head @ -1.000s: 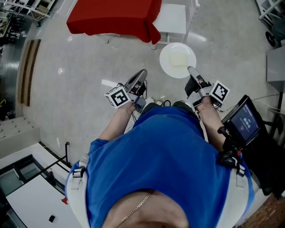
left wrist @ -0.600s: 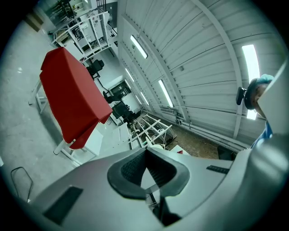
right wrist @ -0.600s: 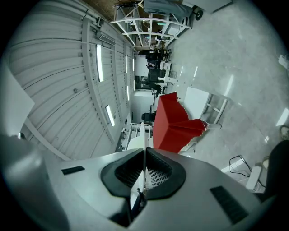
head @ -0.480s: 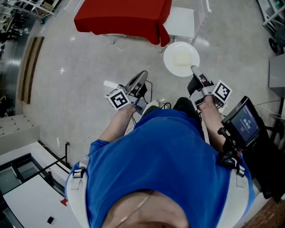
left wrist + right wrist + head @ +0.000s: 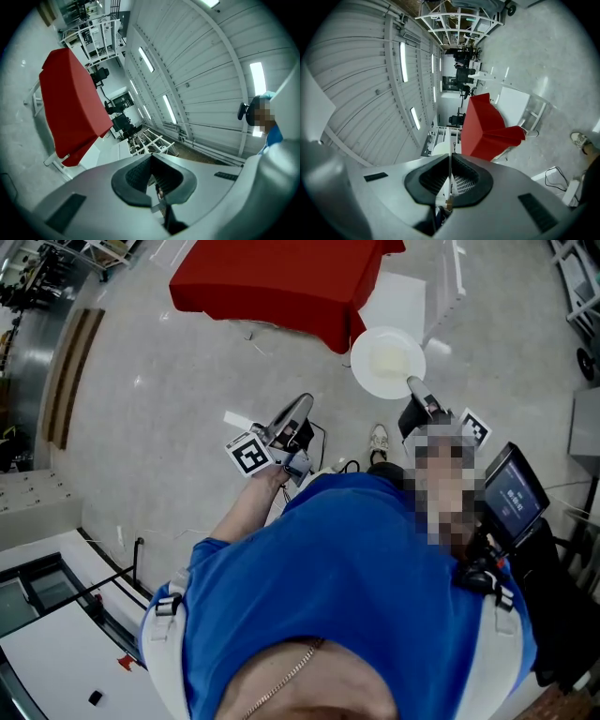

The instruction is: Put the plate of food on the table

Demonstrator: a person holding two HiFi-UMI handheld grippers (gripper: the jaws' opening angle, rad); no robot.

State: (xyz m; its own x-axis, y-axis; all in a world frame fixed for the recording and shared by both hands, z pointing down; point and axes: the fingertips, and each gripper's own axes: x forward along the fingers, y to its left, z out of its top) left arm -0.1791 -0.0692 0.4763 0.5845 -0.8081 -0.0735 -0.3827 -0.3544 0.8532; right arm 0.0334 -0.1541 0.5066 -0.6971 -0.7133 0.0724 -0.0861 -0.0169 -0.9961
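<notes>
Your right gripper (image 5: 413,386) is clamped on the near rim of the white plate (image 5: 386,360). In the right gripper view the rim shows as a thin white edge pinched between the pads. The plate hangs in the air over the floor, just short of the corner of the red-clothed table (image 5: 272,277) and right beside the white chair (image 5: 405,298). It is not yet over the tabletop. Something pale sits in the plate's middle; I can't tell what food it is.

Your left gripper (image 5: 303,401) has its jaws together with nothing between them. It is held out over bare floor, well apart from the plate.

Risks from here:
- The plate is held at one point on the rim, with its whole weight out past the jaws. A jerk or a wrist roll could swing it in the pinch or let it slip out, and the food goes with it.
- The left gripper gives no support. If the plate sags, nothing catches it.
- The chair stands close to the approach line. The far rim could clip it or the table edge and lever the plate out of the jaws.
- The cloth hangs over the table corner. Come in low and the plate pushes the fabric and bunches it underneath, so it lands tilted.
- A cable (image 5: 323,439) lies on the floor near your shoe (image 5: 378,438). Snag it stepping forward and the plate jolts.
</notes>
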